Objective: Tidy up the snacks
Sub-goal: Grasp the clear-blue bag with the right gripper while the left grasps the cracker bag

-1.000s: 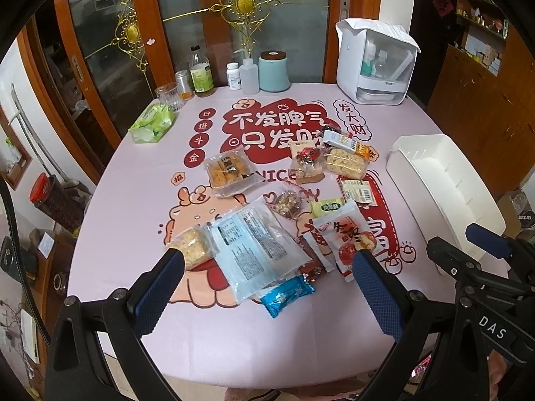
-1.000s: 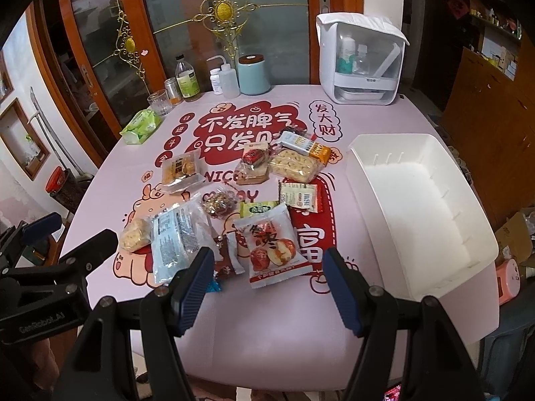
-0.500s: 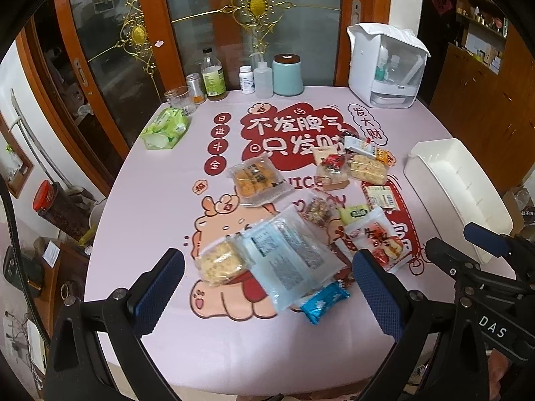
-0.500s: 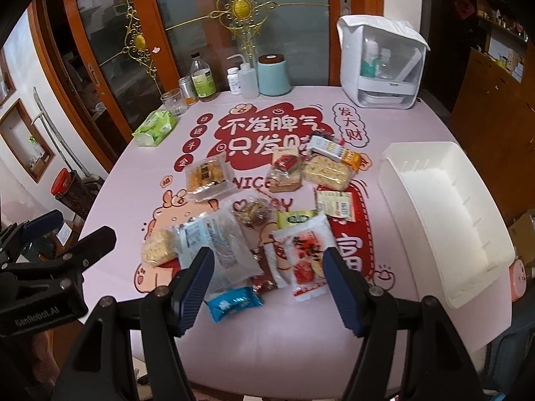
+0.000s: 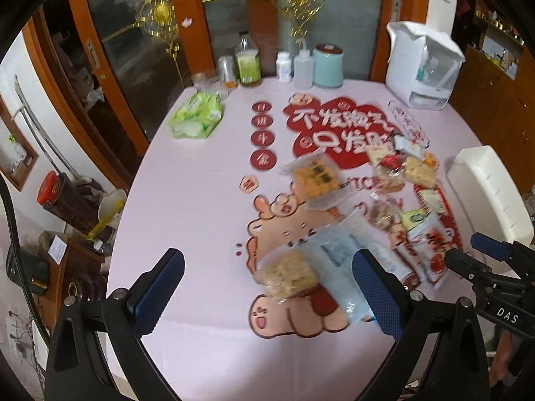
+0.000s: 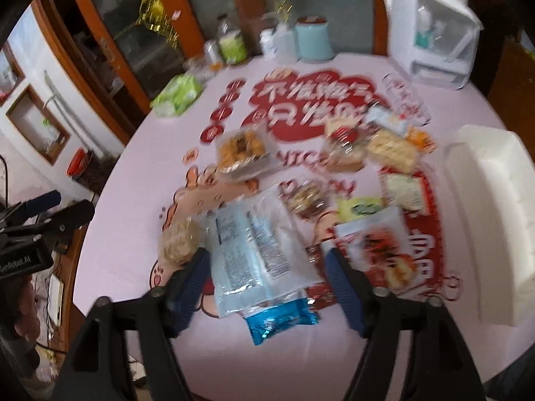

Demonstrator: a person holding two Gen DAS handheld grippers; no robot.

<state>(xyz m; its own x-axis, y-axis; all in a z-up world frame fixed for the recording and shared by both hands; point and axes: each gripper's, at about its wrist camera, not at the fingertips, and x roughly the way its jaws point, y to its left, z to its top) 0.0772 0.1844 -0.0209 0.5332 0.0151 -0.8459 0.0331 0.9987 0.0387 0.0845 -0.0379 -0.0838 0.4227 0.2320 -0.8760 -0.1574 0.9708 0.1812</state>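
Note:
Several snack packets lie in the middle of the pink tablecloth [image 5: 187,200]. A large pale blue packet [image 6: 254,247] lies just ahead of my right gripper [image 6: 267,260], which is open and empty above it. A small blue packet [image 6: 281,317] lies between its fingers, nearer the table edge. A red fruit packet [image 6: 378,247] and a puffed-rice packet [image 5: 287,274] flank the pale blue one. My left gripper [image 5: 267,274] is open and empty above the table's left half. A white bin [image 6: 488,214] stands at the right edge.
Bottles, a teal canister [image 5: 327,67] and a white dispenser box [image 5: 421,67] stand at the table's far edge. A green tissue pack [image 5: 197,117] lies at the far left. Glass doors stand behind. Both views are motion-blurred.
Both grippers have swung left and moved closer to the table. The snacks now sit further right in the left wrist view and larger in the right wrist view. Both stay open.

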